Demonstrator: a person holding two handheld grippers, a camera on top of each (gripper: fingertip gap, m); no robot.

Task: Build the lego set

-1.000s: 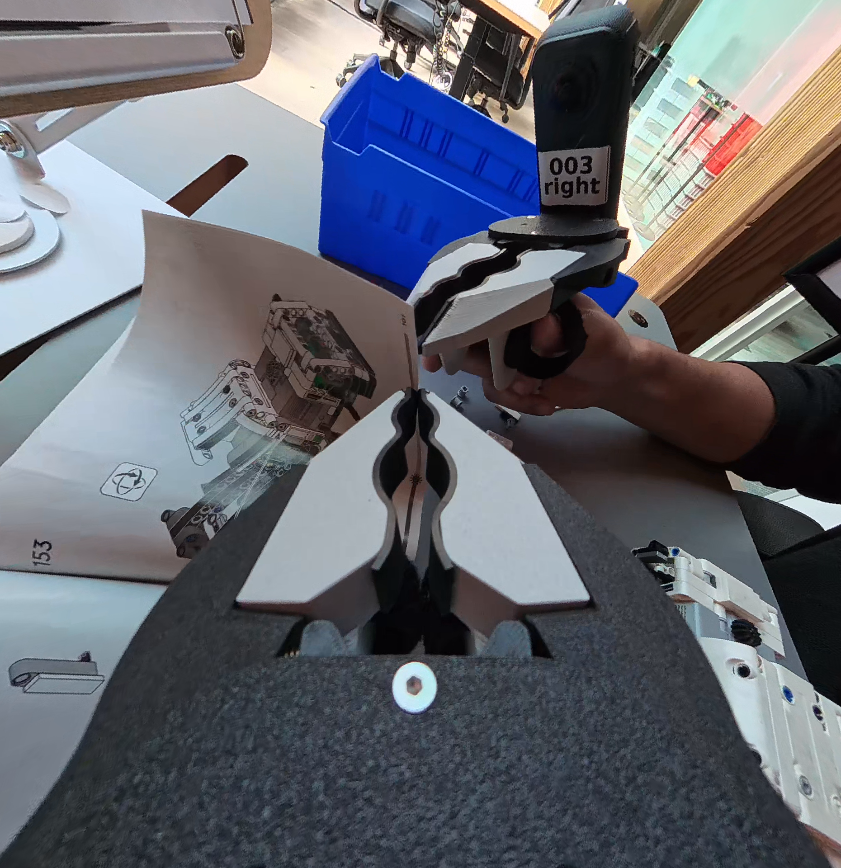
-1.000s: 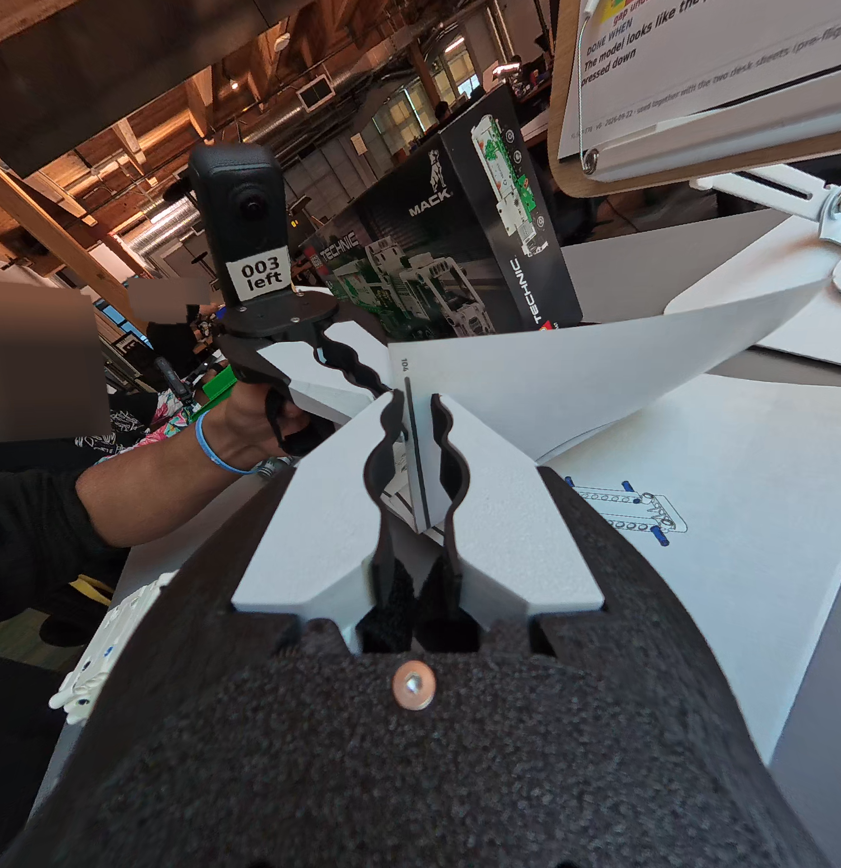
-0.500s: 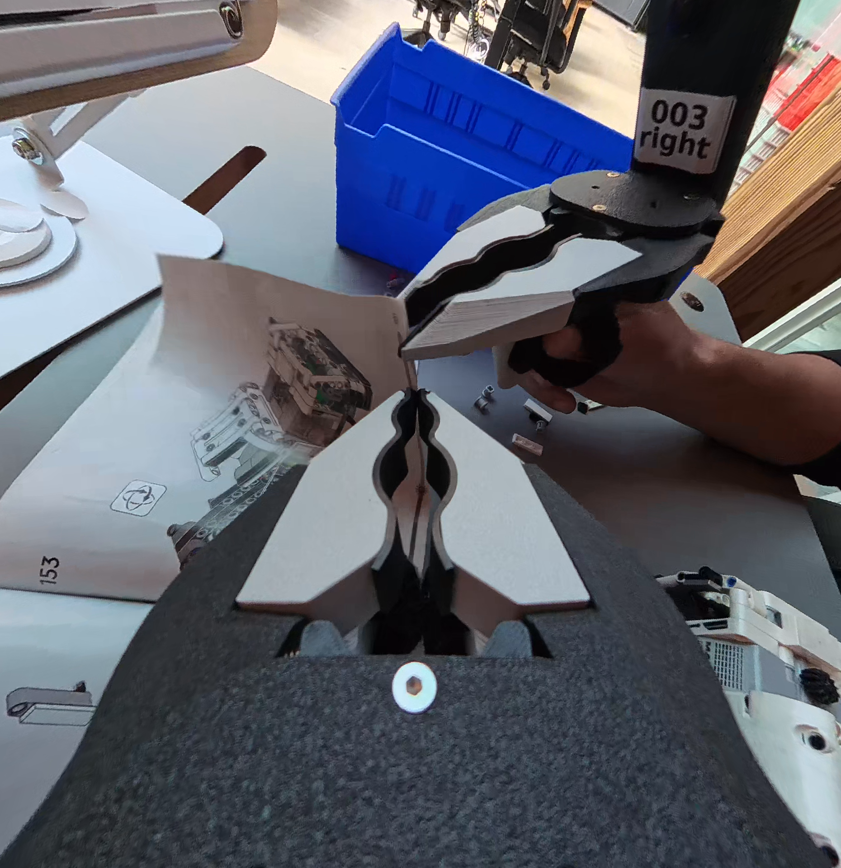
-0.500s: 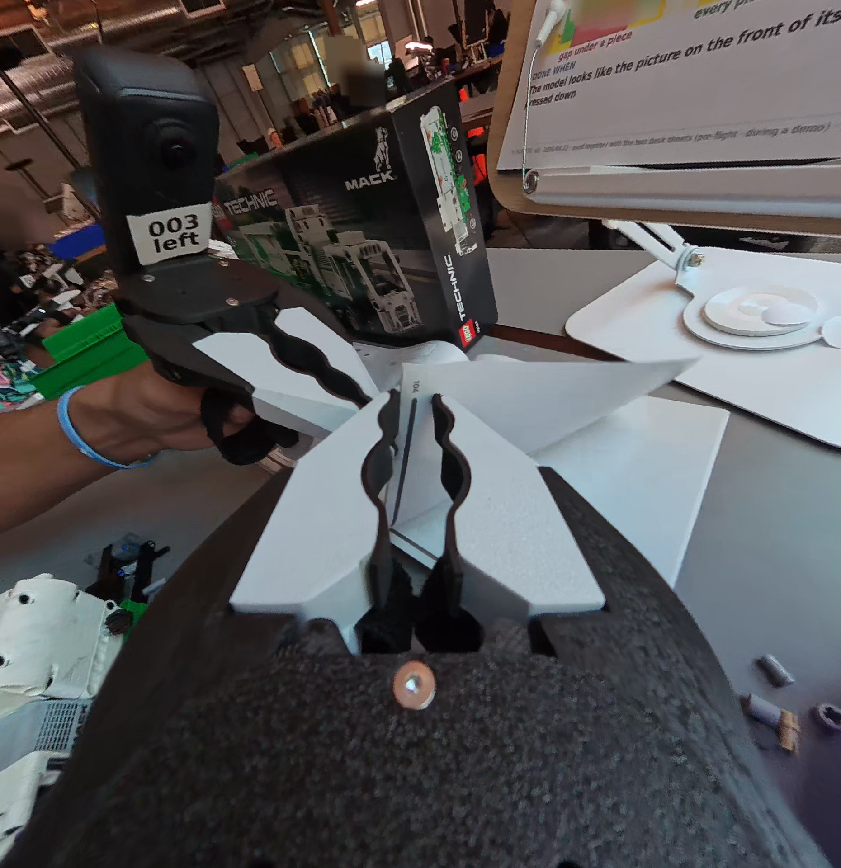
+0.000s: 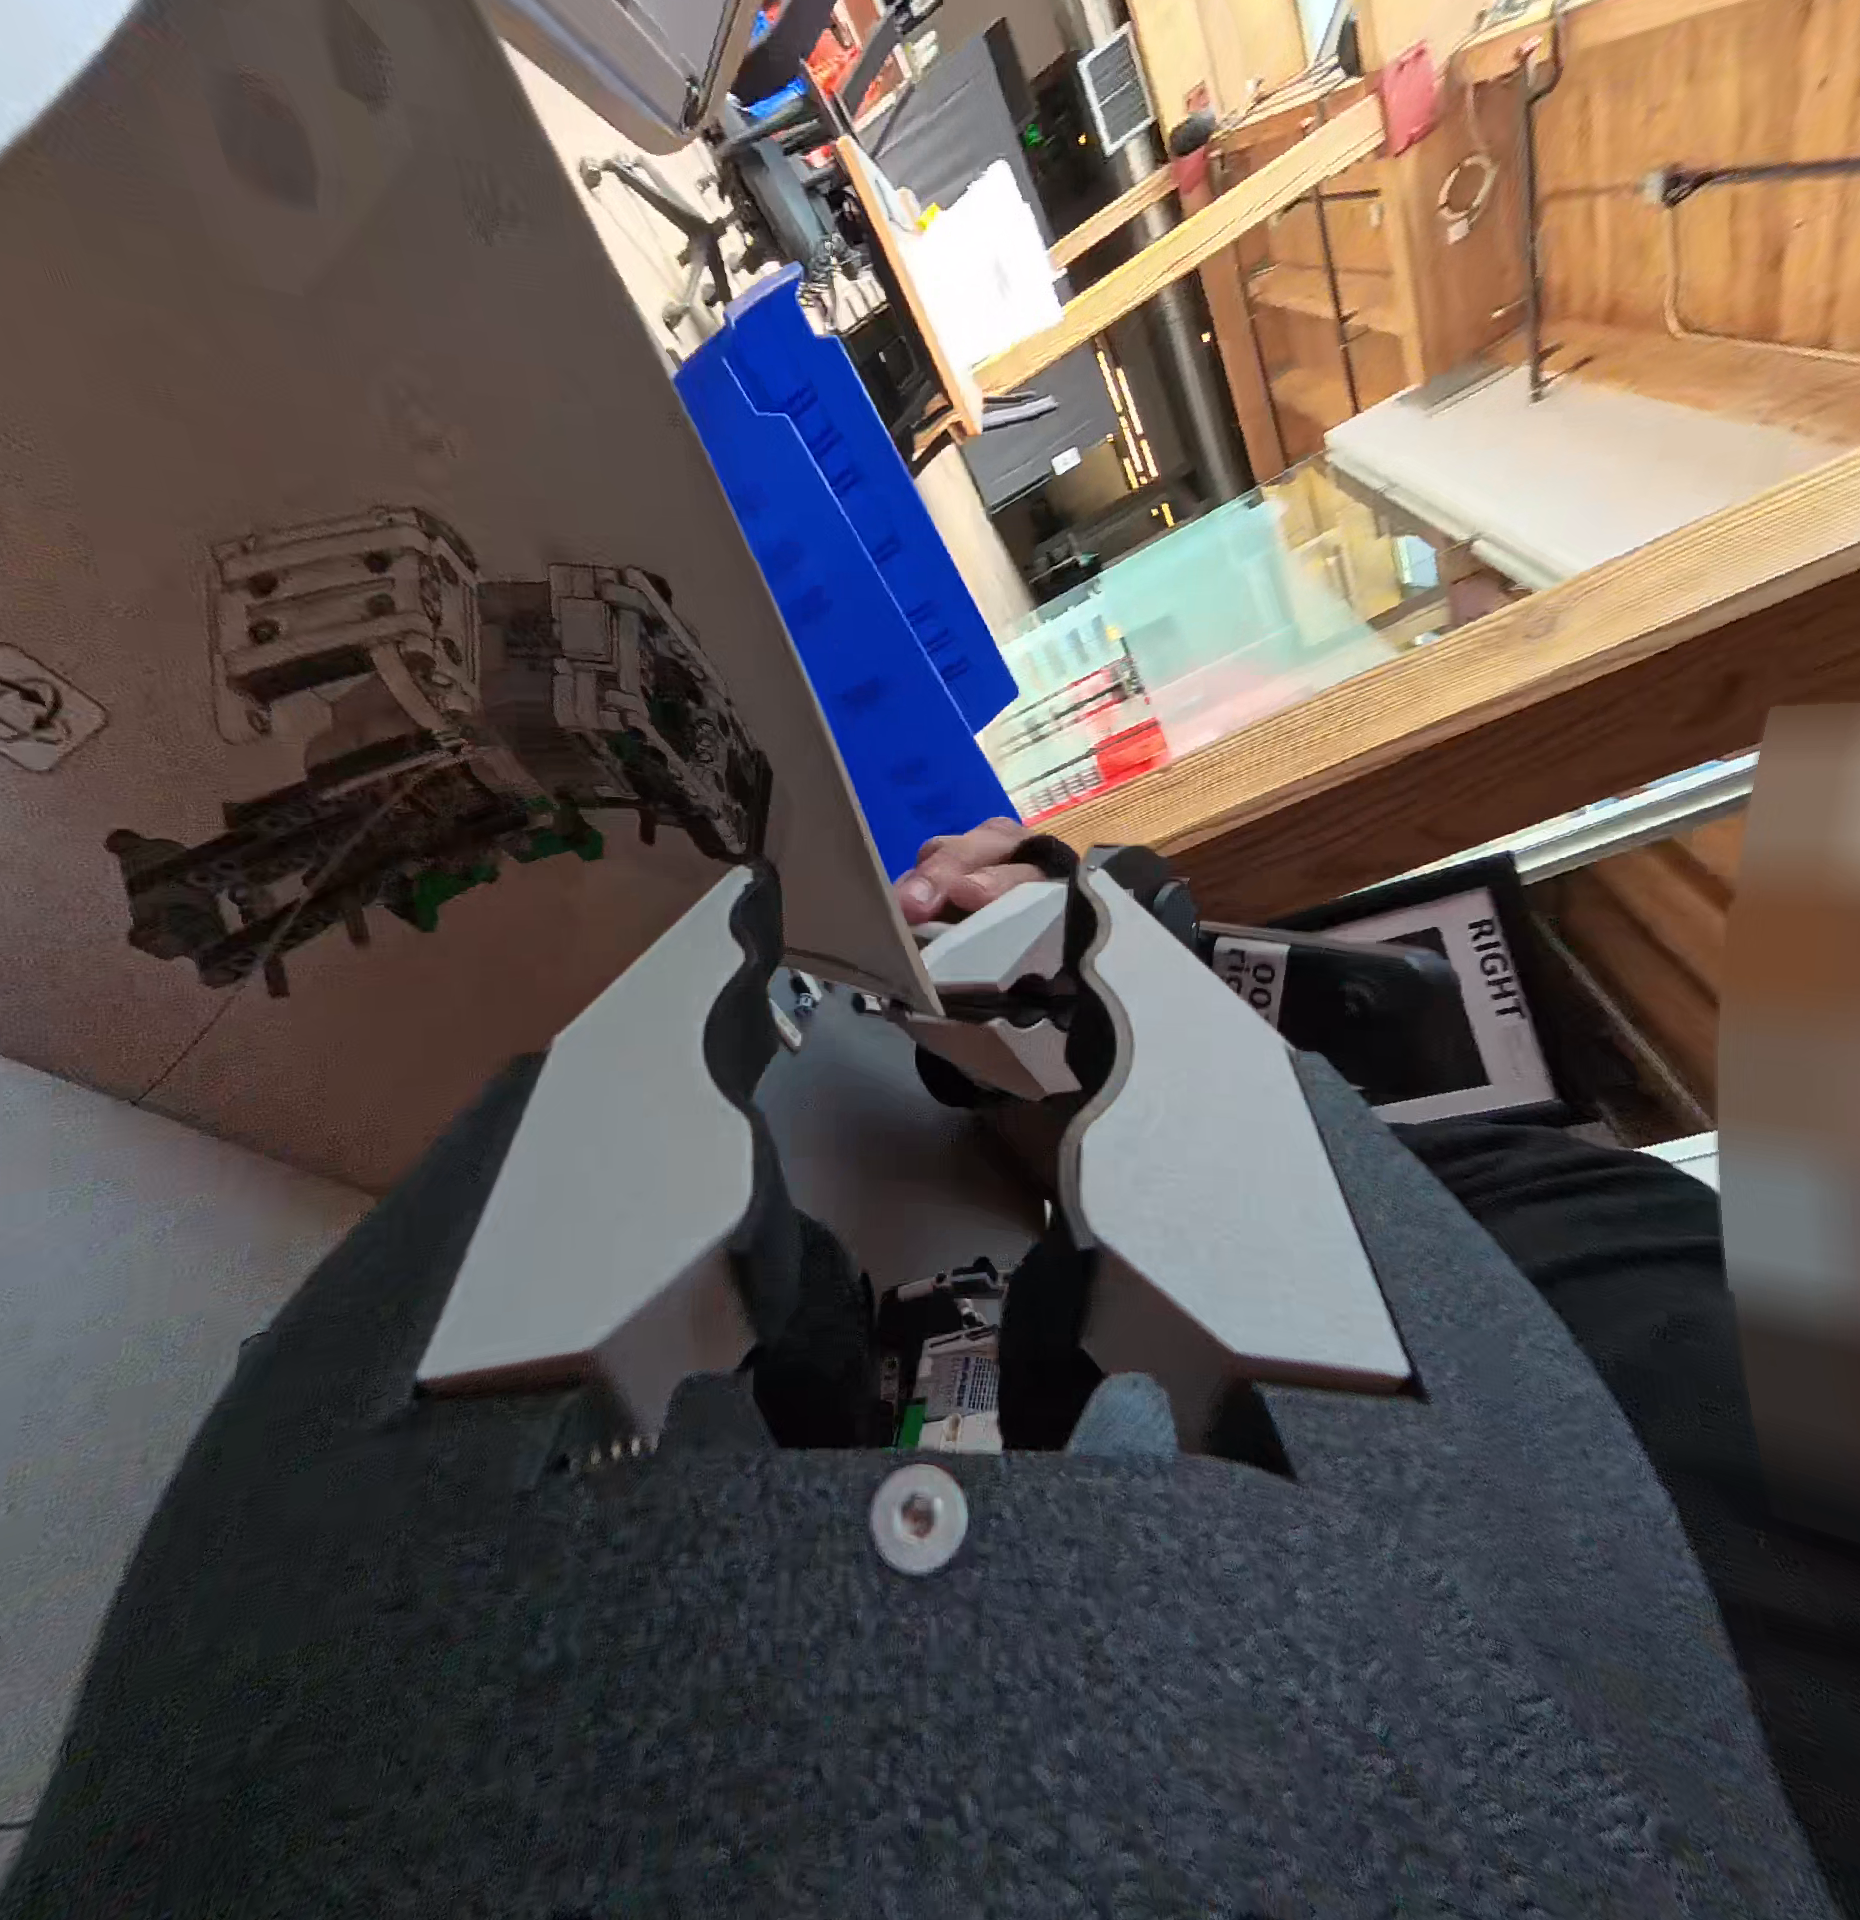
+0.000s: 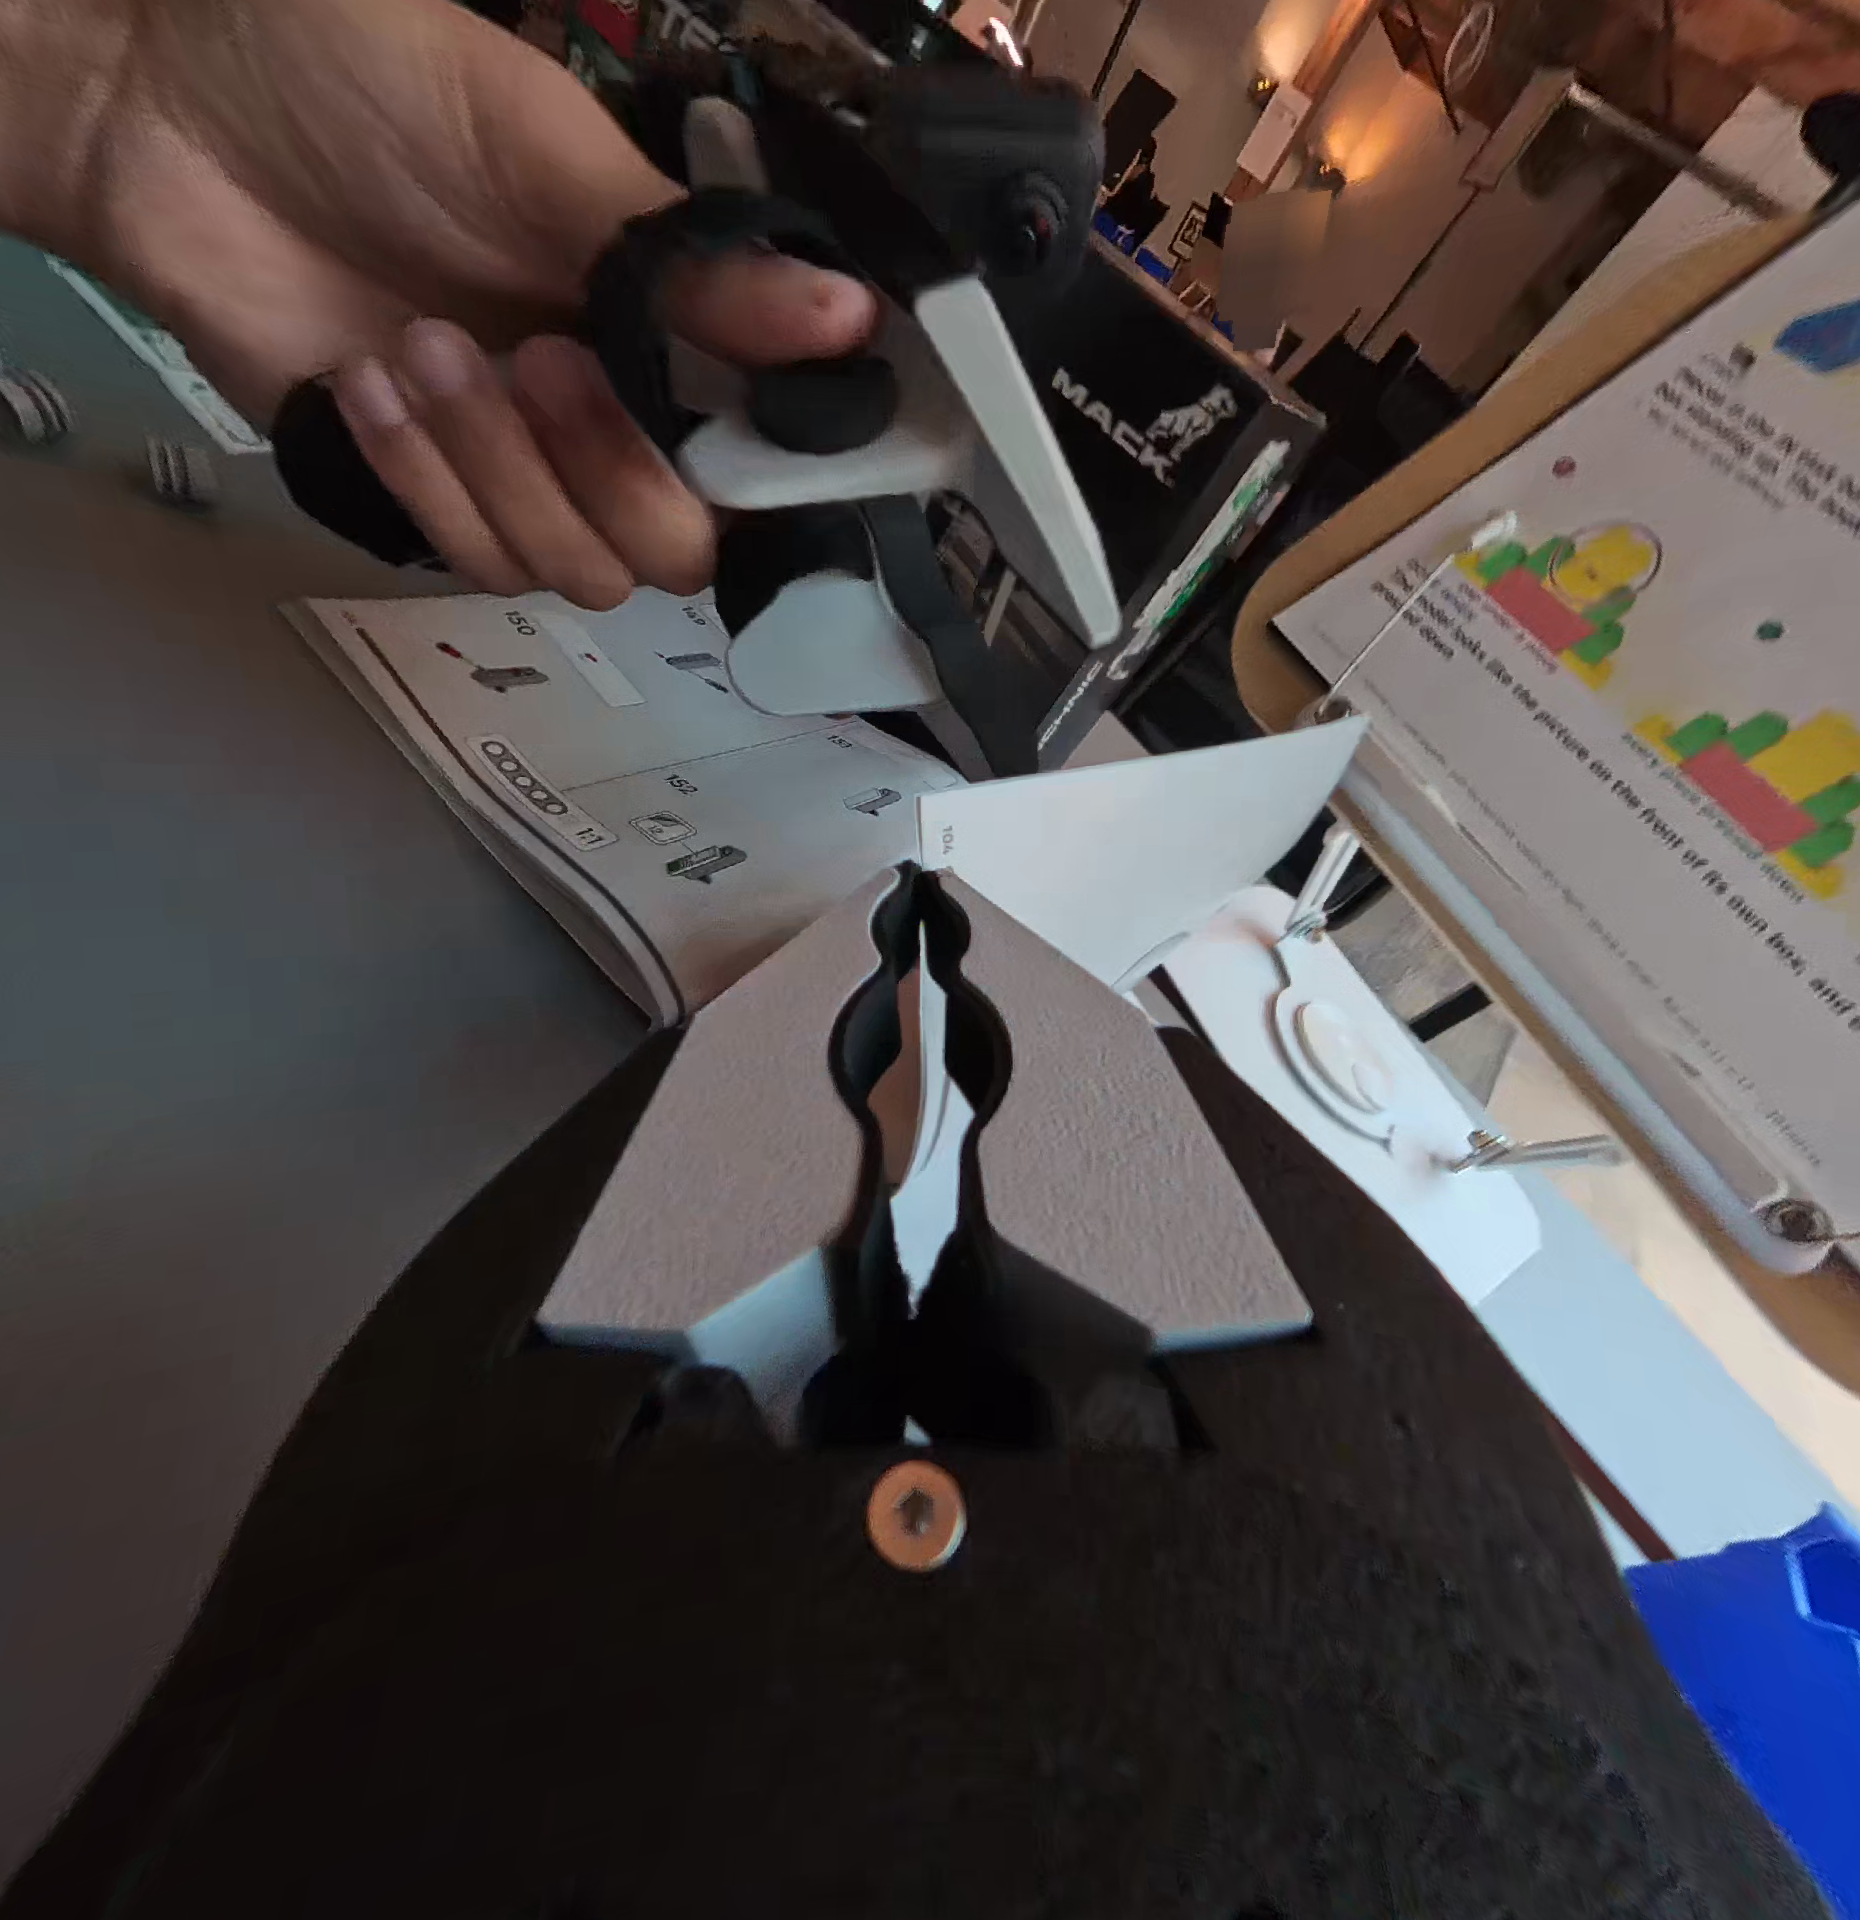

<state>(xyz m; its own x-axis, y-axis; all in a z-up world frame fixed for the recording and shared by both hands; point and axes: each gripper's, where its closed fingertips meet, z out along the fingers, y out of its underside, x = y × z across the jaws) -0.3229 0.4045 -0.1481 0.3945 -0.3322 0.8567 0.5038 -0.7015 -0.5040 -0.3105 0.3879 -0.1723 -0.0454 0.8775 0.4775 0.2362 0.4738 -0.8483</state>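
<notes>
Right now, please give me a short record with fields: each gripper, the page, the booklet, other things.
left gripper: open, holding nothing
right gripper: shut on the page
page: lifted, curved, corner pinched
booklet: open on the grey table
blue bin: behind the page
set box: black, standing behind the booklet
</notes>
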